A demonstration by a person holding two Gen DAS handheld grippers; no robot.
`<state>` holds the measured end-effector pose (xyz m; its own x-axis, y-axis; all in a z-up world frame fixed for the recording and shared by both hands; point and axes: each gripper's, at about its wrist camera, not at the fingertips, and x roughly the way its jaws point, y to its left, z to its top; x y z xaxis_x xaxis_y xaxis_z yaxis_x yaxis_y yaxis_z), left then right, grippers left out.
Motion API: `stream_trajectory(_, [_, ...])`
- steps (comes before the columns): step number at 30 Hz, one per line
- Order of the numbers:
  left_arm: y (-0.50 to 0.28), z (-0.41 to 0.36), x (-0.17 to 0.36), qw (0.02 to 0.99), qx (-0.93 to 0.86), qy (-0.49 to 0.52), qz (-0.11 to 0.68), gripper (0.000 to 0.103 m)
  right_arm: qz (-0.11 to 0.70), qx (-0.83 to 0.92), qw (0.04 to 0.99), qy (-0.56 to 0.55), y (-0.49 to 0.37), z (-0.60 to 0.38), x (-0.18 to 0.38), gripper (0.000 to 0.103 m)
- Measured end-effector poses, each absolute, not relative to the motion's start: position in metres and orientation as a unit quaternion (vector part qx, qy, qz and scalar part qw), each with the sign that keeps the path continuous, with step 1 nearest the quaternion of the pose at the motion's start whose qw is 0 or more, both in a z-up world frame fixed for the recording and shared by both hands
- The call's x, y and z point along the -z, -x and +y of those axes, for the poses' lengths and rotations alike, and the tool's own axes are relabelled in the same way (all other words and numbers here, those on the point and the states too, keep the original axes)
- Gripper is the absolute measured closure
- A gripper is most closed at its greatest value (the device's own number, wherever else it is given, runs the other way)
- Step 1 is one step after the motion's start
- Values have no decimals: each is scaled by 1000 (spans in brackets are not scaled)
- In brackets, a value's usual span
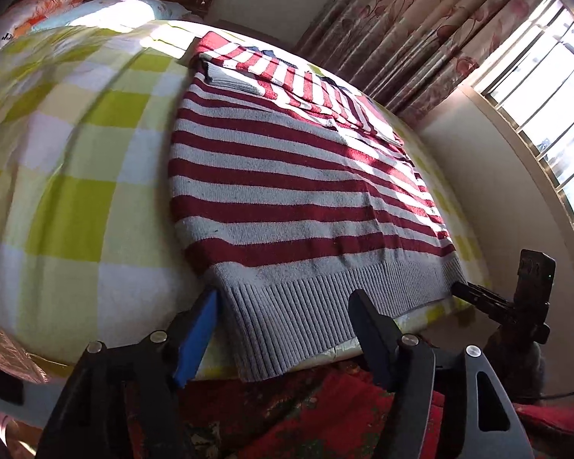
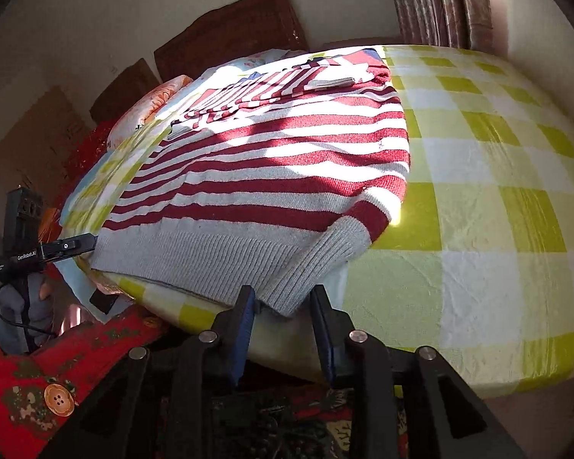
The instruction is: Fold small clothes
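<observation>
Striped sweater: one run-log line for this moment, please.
striped sweater: flat on checked bedsheet, sleeves folded in | left gripper: open at ribbed hem | right gripper: open at hem corner | nothing grasped

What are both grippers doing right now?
Left gripper: open, straddling the sweater hem, holding nothing.
Right gripper: open around the hem corner, not clamped.

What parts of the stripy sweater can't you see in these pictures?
- Sweater neck: both views, covered by its folded-over sleeves.
- Underside: both views, flat against the bed.
- Hem bottom: left view, drops behind the left gripper.
- Cuff tip: right view, between the right gripper fingers; contact unclear.
</observation>
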<state>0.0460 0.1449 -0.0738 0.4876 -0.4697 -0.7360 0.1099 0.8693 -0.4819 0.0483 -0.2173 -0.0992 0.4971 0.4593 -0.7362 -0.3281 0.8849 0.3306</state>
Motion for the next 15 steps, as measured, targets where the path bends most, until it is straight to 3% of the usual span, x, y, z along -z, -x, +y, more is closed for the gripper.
stream_trajectory(6, [-44,127,71,855,134,116,488,0,439,-220,869,-63,-58,-204,99,80])
stream_trajectory(15, [-50,99,74,862,96,42,496,0,425,-218,877,-55,-57,-205,101,81])
